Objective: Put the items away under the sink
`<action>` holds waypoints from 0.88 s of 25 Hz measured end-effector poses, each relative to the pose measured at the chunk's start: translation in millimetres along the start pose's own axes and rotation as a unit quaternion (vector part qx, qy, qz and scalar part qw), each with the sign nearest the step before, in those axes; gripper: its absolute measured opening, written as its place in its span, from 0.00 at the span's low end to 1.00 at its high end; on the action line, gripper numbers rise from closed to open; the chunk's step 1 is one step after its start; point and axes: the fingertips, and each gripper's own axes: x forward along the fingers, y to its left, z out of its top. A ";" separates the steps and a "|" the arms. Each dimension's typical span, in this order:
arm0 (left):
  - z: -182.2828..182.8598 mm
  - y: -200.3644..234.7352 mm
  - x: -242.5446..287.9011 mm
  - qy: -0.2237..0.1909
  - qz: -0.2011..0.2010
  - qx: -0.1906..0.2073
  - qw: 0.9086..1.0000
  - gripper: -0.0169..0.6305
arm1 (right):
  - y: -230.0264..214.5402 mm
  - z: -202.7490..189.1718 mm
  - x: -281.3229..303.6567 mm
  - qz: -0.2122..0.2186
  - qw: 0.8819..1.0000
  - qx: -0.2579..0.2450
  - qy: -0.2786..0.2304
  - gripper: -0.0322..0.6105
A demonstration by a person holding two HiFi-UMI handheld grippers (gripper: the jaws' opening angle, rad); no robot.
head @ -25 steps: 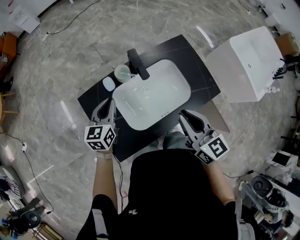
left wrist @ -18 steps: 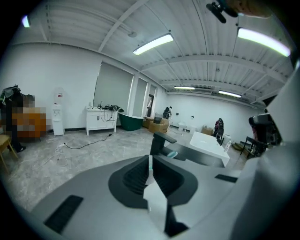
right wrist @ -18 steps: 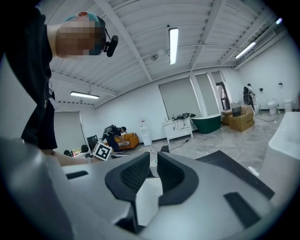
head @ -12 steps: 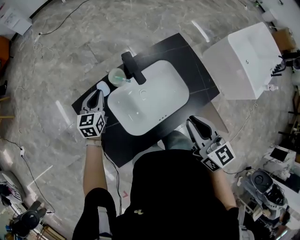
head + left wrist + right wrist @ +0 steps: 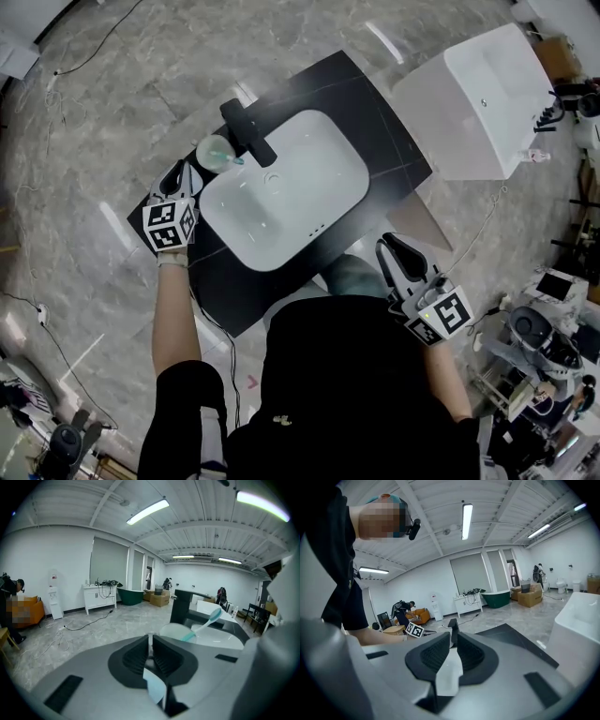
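A white basin sits in a black countertop with a black faucet at its far rim. A pale cup with a teal toothbrush in it stands left of the faucet. My left gripper is shut with nothing visible between its jaws, low over the counter just left of the cup. The right gripper is shut and empty, off the counter's near right corner. It looks across the counter toward the faucet.
A white rectangular tub-like unit stands on the stone floor to the right of the counter. A pale panel juts out below the counter's right front corner. Cables lie on the floor at the far left, and equipment stands at the right.
My left gripper moved forward and left along the counter to beside the cup and now covers the small white oval thing seen there earlier. The right gripper drifted slightly right.
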 end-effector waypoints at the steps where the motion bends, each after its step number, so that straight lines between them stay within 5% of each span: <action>1: -3.2 2.8 4.3 0.004 0.003 -0.001 1.000 0.07 | -0.4 1.1 -0.2 -0.002 1.000 0.003 -0.003 0.12; 9: -22.1 16.9 33.3 0.029 0.003 -0.007 1.000 0.07 | -9.0 -2.9 -4.7 -0.019 1.000 0.015 0.001 0.12; 13: -22.8 18.1 44.3 0.033 -0.013 -0.004 0.999 0.16 | -13.5 -13.5 -7.8 -0.029 0.999 0.008 0.020 0.12; 22: -12.7 16.2 66.2 0.034 -0.048 0.046 0.997 0.19 | -14.2 -13.5 -10.9 -0.041 0.999 0.013 0.020 0.12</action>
